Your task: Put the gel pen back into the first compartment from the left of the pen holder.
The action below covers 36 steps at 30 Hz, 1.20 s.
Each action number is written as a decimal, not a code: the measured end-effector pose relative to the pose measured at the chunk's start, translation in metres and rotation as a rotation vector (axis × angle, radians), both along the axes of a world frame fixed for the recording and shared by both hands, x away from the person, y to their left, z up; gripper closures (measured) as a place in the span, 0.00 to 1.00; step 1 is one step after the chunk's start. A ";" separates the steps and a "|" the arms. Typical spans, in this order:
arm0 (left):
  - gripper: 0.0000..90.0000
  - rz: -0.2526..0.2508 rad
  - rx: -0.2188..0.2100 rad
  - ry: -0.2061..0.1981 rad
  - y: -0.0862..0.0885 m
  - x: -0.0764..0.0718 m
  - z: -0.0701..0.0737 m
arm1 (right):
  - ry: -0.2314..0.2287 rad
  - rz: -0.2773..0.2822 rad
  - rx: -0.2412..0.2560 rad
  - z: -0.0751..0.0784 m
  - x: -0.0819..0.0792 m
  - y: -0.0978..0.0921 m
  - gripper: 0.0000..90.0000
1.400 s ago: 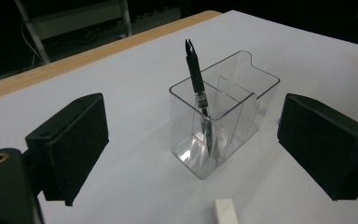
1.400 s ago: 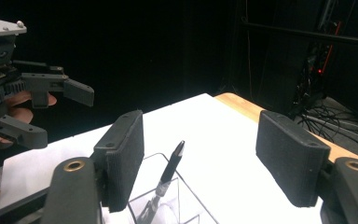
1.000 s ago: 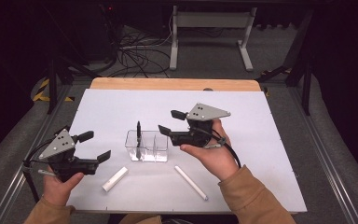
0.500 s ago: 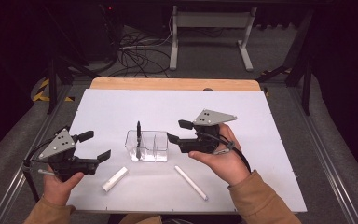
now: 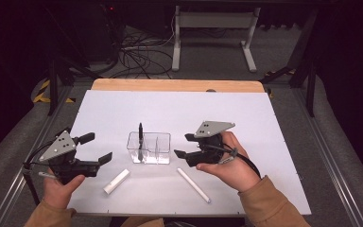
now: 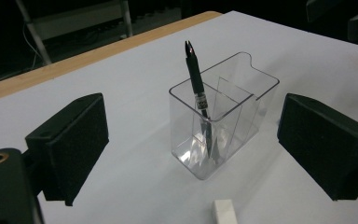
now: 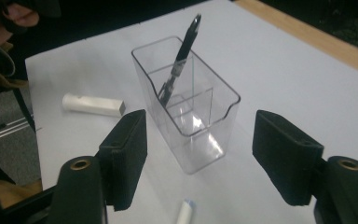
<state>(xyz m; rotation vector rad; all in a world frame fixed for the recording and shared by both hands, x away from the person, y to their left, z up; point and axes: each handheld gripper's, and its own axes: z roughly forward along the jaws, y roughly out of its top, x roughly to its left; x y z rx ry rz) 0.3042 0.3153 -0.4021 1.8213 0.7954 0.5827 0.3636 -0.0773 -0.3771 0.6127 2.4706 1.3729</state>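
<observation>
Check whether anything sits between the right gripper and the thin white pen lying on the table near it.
Nothing visible does. The right gripper hangs open just above and behind the thin white pen, with bare white table between them. The clear holder stands off to its left, the short white stick farther left.

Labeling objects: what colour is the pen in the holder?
Black pen, clearest in the left gripper view.
</observation>
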 end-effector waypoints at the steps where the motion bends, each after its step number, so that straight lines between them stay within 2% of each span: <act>1: 0.11 0.002 -0.004 0.001 0.000 0.000 0.000 | 0.027 -0.016 -0.016 -0.001 -0.001 0.000 0.41; 2: 0.11 0.002 -0.004 0.001 0.000 0.000 0.000 | 0.027 -0.016 -0.016 -0.001 -0.001 0.000 0.41; 3: 0.11 0.002 -0.007 0.002 0.000 0.000 0.000 | 0.058 -0.027 -0.044 -0.003 -0.002 0.001 0.42; 8: 0.11 0.002 -0.005 0.002 0.000 0.000 0.000 | 0.087 -0.022 -0.084 -0.008 -0.004 0.002 0.42; 9: 0.11 0.002 -0.006 0.002 0.000 0.000 0.000 | 0.107 -0.020 -0.108 -0.011 -0.004 0.003 0.42; 11: 0.11 0.002 -0.005 0.003 0.000 0.000 0.000 | 0.134 -0.020 -0.127 -0.013 -0.004 0.004 0.42; 12: 0.11 0.002 -0.005 0.003 0.000 0.000 0.000 | 0.134 -0.020 -0.127 -0.013 -0.004 0.004 0.42; 13: 0.11 0.003 -0.005 0.004 0.000 0.000 0.000 | 0.165 -0.026 -0.137 -0.016 -0.005 0.004 0.43; 14: 0.11 0.003 -0.005 0.004 0.000 0.000 0.000 | 0.165 -0.026 -0.137 -0.016 -0.005 0.004 0.43; 15: 0.11 0.002 -0.002 0.004 0.000 0.000 0.000 | 0.192 -0.030 -0.141 -0.018 -0.006 0.005 0.45; 16: 0.11 0.002 -0.002 0.004 0.000 0.000 0.000 | 0.192 -0.030 -0.141 -0.018 -0.006 0.005 0.45; 19: 0.11 0.003 -0.002 0.007 0.000 0.000 0.000 | 0.242 -0.035 -0.162 -0.022 -0.006 0.007 0.48; 20: 0.11 0.003 -0.002 0.007 0.000 0.000 0.000 | 0.242 -0.035 -0.162 -0.022 -0.006 0.007 0.48; 21: 0.11 0.004 -0.001 0.004 0.000 0.000 0.000 | 0.273 -0.040 -0.181 -0.025 -0.006 0.009 0.50; 22: 0.11 0.004 -0.001 0.004 0.000 0.000 0.000 | 0.273 -0.040 -0.181 -0.025 -0.006 0.009 0.50; 25: 0.11 0.003 0.000 0.005 0.000 0.000 0.000 | 0.334 -0.052 -0.232 -0.030 -0.006 0.012 0.53; 28: 0.11 0.004 0.000 0.005 0.000 0.000 0.000 | 0.360 -0.059 -0.257 -0.033 -0.006 0.013 0.54; 29: 0.11 0.004 -0.001 0.007 0.000 0.000 0.000 | 0.384 -0.066 -0.286 -0.035 -0.005 0.015 0.55; 31: 0.11 0.004 0.001 0.006 0.000 0.000 0.000 | 0.418 -0.081 -0.309 -0.038 -0.005 0.017 0.56; 36: 0.11 0.005 0.002 0.006 0.000 0.000 0.000 | 0.440 -0.097 -0.354 -0.043 -0.004 0.020 0.61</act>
